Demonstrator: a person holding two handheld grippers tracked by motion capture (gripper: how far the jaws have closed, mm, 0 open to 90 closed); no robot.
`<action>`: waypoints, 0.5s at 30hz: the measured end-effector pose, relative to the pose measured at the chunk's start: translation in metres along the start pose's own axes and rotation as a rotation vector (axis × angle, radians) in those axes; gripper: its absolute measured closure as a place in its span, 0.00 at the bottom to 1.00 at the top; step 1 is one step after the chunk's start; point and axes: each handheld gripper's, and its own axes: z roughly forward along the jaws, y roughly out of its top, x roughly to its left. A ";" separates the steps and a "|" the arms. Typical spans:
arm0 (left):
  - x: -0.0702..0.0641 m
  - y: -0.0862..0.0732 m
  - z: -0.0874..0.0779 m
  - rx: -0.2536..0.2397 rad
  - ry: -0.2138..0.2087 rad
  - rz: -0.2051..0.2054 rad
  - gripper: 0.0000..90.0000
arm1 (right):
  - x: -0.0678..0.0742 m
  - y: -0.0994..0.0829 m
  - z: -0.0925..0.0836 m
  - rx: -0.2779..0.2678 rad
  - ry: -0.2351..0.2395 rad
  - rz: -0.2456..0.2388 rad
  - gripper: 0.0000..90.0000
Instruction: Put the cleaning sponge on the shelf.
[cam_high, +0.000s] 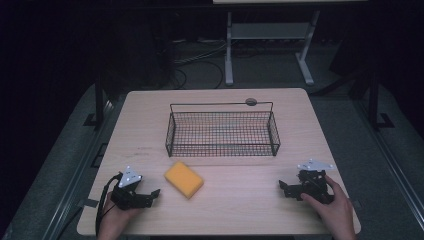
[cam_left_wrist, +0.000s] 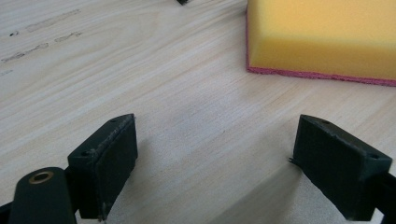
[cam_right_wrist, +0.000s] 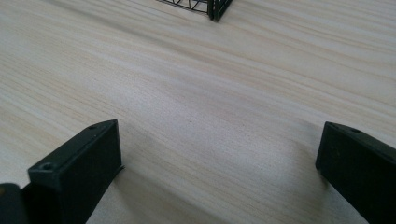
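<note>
The left tongs (cam_high: 150, 194) are resting low on the near left part of the tabletop (cam_high: 240, 200), gripped in the person's left hand (cam_high: 116, 216), with the grey three-cornered plate on top and a cable trailing off the tabletop edge beside them. Their jaws are standing spread wide, with nothing between them but bare wood; in the left gripper view the two black pads are sitting far apart at the bottom corners. The yellow sponge (cam_high: 184, 179) is lying flat on the tabletop just ahead of and to the right of the left tongs, near them but not touching. In the left gripper view the sponge (cam_left_wrist: 322, 37) is sitting beyond the right-hand pad, showing a thin pink layer along its bottom edge where it meets the wood.

The right tongs (cam_high: 286, 189) are lying near the front right corner of the tabletop, held by the person's right hand (cam_high: 332, 210), jaws pointing toward the middle. They are also standing spread, gripping nothing; the right gripper view is showing only wood grain between the pads. They are well apart from the sponge.

The black wire basket (cam_high: 222, 131) is standing upright farther back, beyond both tongs and roughly midway between them. Its corner (cam_right_wrist: 212, 7) is showing at the top of the right gripper view.
</note>
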 end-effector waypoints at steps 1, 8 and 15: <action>0.000 0.000 0.000 0.000 0.000 0.000 0.14 | 0.000 0.000 0.000 0.000 0.000 0.000 0.00; 0.000 0.000 -0.001 0.000 0.001 -0.006 0.15 | 0.000 0.000 0.000 0.001 0.002 -0.003 0.00; -0.003 0.006 -0.005 0.006 -0.013 0.005 0.27 | 0.000 0.000 0.000 0.001 0.003 -0.002 0.00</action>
